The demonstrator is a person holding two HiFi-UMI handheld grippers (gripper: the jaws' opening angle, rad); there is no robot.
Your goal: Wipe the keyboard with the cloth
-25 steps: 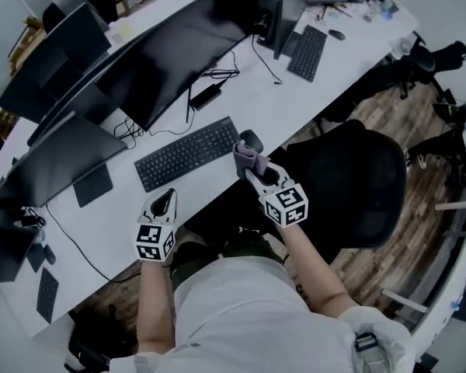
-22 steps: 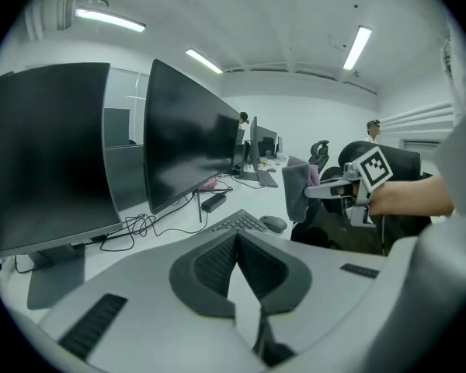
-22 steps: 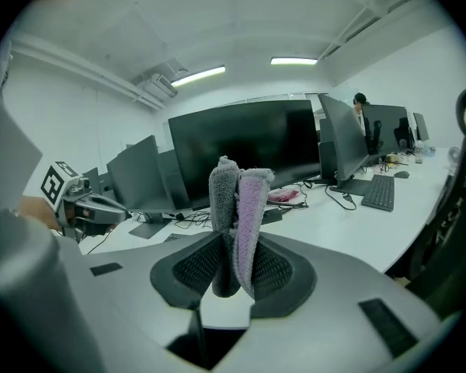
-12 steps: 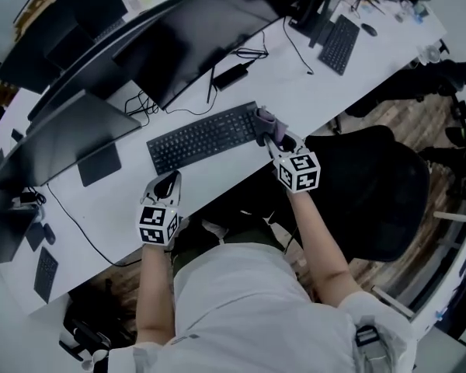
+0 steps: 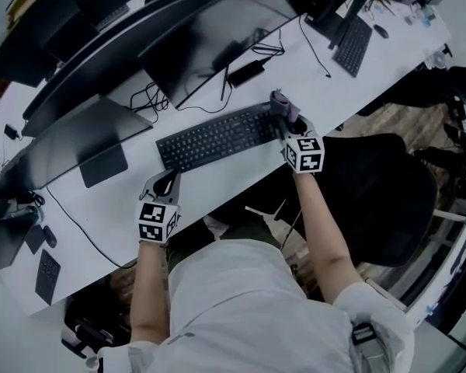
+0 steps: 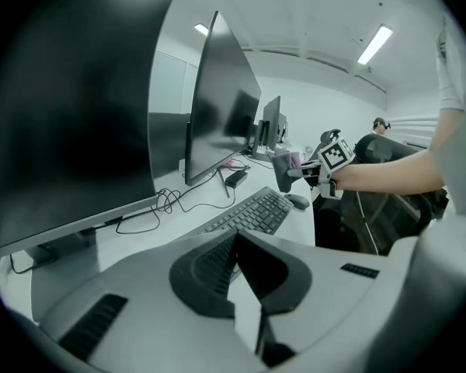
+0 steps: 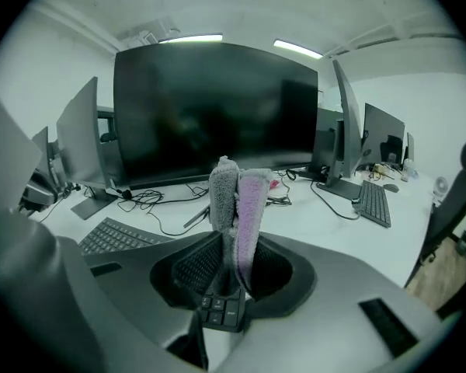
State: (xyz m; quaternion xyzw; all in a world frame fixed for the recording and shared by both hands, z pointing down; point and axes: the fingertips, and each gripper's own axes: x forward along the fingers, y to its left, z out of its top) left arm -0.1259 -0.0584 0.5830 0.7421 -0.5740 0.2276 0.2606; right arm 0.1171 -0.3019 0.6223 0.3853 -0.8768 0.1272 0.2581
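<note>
Clamping cloth (image 7: 238, 200) over kbd (image 5: 217, 137) rt end

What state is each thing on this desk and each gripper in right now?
Right gripper: jaws shut on the cloth, over the keyboard's right end.
Cloth: folded, sticking out past the jaws.
Keyboard: flat on the desk.
Left gripper: jaws together, empty.
Monitor: screen dark.
</note>
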